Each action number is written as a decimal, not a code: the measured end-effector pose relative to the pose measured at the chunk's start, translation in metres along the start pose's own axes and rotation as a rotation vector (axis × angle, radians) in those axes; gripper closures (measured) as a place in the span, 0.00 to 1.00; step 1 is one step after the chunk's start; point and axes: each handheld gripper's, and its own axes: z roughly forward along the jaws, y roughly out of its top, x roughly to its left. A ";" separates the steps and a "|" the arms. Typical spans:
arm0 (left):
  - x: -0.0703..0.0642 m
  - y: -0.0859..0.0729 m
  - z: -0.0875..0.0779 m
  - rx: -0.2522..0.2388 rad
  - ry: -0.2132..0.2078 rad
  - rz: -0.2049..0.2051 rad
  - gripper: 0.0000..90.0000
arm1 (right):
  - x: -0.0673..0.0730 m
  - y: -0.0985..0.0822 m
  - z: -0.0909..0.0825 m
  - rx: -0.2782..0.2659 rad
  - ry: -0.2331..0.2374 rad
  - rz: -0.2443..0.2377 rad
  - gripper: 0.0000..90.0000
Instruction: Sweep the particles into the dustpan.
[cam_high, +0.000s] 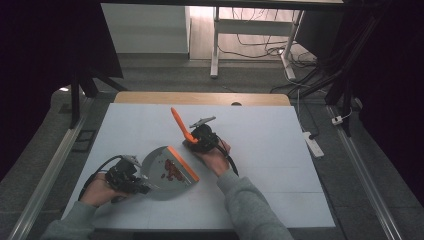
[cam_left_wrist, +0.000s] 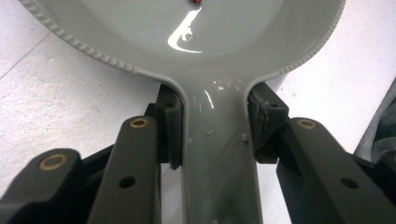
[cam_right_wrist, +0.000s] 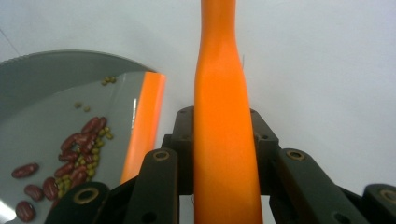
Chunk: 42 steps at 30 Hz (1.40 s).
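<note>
- A white table (cam_high: 280, 150) takes up the middle of the high view, with a wooden strip (cam_high: 200, 98) along its far edge; grey floor, cables (cam_high: 260, 47) and a white desk frame (cam_high: 216, 45) lie in the upper part of the frame.
- The right half of the table is bare, and a power strip (cam_high: 313, 144) lies on the floor just off its right edge.
- Lower left of centre, the left gripper (cam_high: 131, 180) has its jaws closed on the handle of a grey dustpan (cam_high: 162, 172) with an orange lip (cam_high: 183, 163).
- The left gripper view shows the handle (cam_left_wrist: 219, 177) pinched between both pads.
- At centre, the right gripper (cam_high: 196, 137) clamps an orange brush handle (cam_high: 178, 122) pointing to the upper left.
- The right gripper view shows red beans (cam_right_wrist: 77, 154) and small green ones (cam_right_wrist: 95, 151) in the pan.
</note>
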 end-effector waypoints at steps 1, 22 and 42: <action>0.000 0.000 0.000 0.000 -0.001 0.000 0.69 | 0.002 0.001 0.002 0.001 0.007 0.002 0.79; 0.000 -0.003 0.003 -0.008 0.012 0.001 0.69 | 0.068 0.017 0.004 -0.042 0.207 -0.052 0.79; -0.006 -0.012 0.006 -0.085 0.054 0.022 0.69 | 0.018 0.002 -0.034 -0.092 0.096 -0.012 0.78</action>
